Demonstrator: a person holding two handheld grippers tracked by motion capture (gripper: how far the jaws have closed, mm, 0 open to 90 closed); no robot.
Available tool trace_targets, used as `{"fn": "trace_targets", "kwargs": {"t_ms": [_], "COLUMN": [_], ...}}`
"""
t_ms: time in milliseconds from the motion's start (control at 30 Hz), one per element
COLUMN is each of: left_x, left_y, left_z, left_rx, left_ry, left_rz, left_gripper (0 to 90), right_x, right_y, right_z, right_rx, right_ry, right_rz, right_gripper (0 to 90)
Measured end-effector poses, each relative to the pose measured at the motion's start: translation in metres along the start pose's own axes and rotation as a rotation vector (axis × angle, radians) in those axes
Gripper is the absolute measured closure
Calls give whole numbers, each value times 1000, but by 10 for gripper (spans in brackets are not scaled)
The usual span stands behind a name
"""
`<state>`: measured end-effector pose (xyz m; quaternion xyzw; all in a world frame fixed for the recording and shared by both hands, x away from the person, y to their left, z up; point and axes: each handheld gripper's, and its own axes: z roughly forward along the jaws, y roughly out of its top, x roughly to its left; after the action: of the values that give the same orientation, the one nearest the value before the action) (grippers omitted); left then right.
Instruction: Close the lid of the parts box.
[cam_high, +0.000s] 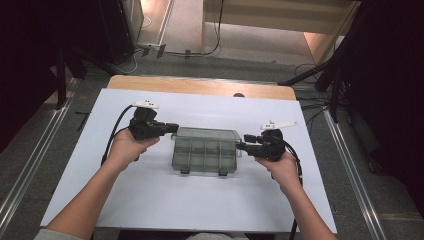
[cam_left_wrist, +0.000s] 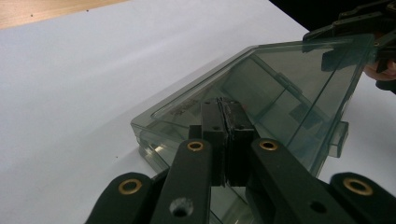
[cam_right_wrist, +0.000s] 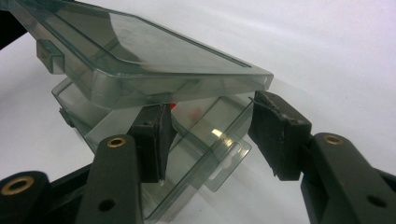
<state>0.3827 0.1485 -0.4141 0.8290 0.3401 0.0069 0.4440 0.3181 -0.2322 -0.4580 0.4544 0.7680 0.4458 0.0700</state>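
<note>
While your hands are coming in from the near edge, you are holding a see-through box (cam_high: 205, 151) in the middle of the white counter (cam_high: 150, 195). Your left gripper (cam_high: 172, 127) is pinching together on the box's lid (cam_left_wrist: 261, 88) at its left side. Your right gripper (cam_high: 241, 145) is sitting with its jaws apart around the box's right end, under the lifted lid.

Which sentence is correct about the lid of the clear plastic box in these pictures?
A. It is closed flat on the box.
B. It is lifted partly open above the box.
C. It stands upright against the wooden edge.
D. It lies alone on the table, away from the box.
B: in the right gripper view the lid tilts up, with a gap above the compartment box, while the right gripper straddles the box wall.
</note>
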Motion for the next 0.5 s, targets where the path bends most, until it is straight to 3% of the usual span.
{"fn": "trace_targets", "kwargs": {"t_ms": [167,500], "left_x": [-1,-2], "left_y": [-3,-8], "left_z": [2,4], "left_rx": [-9,-4], "left_ry": [-19,-13], "left_rz": [12,14], "left_gripper": [892,892], "right_x": [0,-4], "right_y": [-4,-5], "right_z": [3,2], "right_rx": [10,21], "right_ry": [-1,-9], "right_rz": [6,6], "right_gripper": [493,491]}}
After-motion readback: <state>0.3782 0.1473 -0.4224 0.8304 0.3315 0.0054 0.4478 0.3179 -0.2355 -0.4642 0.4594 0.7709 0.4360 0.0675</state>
